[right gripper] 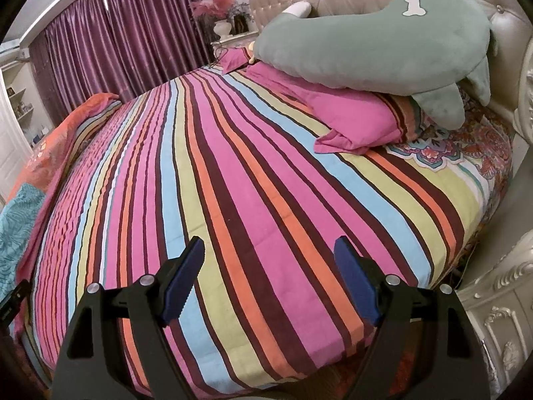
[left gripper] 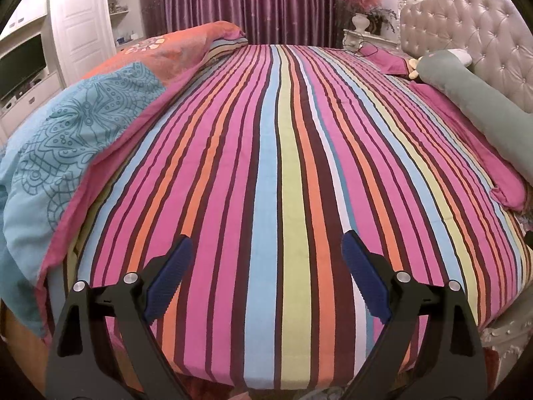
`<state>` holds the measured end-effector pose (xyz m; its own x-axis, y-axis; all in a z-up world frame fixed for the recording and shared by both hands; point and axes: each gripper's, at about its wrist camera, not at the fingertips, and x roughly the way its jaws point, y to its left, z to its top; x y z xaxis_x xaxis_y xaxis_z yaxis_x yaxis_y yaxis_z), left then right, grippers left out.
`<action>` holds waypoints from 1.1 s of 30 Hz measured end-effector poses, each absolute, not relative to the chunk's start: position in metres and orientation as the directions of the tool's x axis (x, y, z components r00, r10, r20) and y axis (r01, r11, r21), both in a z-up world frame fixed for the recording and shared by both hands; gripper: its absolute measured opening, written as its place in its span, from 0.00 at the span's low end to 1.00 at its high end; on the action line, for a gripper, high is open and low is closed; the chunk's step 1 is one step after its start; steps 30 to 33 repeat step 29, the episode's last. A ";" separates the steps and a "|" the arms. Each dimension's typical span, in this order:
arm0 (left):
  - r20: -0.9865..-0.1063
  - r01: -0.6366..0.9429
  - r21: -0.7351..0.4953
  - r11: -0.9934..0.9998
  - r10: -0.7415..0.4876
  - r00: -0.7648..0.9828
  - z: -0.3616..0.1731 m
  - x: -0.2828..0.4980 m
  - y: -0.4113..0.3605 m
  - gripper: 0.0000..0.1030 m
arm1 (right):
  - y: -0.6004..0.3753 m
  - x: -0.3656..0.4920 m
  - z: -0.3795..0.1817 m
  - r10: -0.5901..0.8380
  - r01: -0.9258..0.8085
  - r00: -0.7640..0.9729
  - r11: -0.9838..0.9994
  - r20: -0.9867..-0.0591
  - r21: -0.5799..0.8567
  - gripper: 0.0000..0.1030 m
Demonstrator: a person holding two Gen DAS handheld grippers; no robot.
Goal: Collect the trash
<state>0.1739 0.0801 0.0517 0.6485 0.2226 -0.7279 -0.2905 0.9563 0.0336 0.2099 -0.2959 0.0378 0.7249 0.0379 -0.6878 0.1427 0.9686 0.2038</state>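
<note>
No trash shows in either view. My left gripper (left gripper: 266,243) is open and empty, held above the near edge of a bed covered with a striped sheet (left gripper: 283,150). My right gripper (right gripper: 269,250) is open and empty too, above the same striped sheet (right gripper: 216,166), nearer the head of the bed. Nothing lies between either pair of blue pads.
A folded blue and orange quilt (left gripper: 66,140) lies along the left side of the bed. Pink pillows (right gripper: 356,113) and a green plush toy (right gripper: 373,50) sit by the tufted headboard (left gripper: 466,33). A carved nightstand (right gripper: 499,316) stands at the right. Purple curtains (left gripper: 250,3) hang behind.
</note>
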 end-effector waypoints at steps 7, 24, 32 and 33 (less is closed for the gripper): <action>-0.730 -0.286 0.026 0.958 0.214 0.649 0.052 0.174 0.080 0.86 | -0.297 0.209 0.038 0.037 0.145 0.725 0.968 -0.688 0.205 0.74; -0.746 -0.269 0.040 0.962 0.208 0.633 0.056 0.165 0.069 0.90 | -0.290 0.207 0.031 0.050 0.130 0.707 0.971 -0.706 0.199 0.74; -0.741 -0.290 0.041 0.956 0.223 0.633 0.057 0.160 0.069 0.90 | -0.288 0.205 0.033 0.054 0.126 0.709 0.971 -0.703 0.201 0.74; -0.741 -0.290 0.041 0.956 0.223 0.633 0.057 0.160 0.069 0.90 | -0.288 0.205 0.033 0.054 0.126 0.709 0.971 -0.703 0.201 0.74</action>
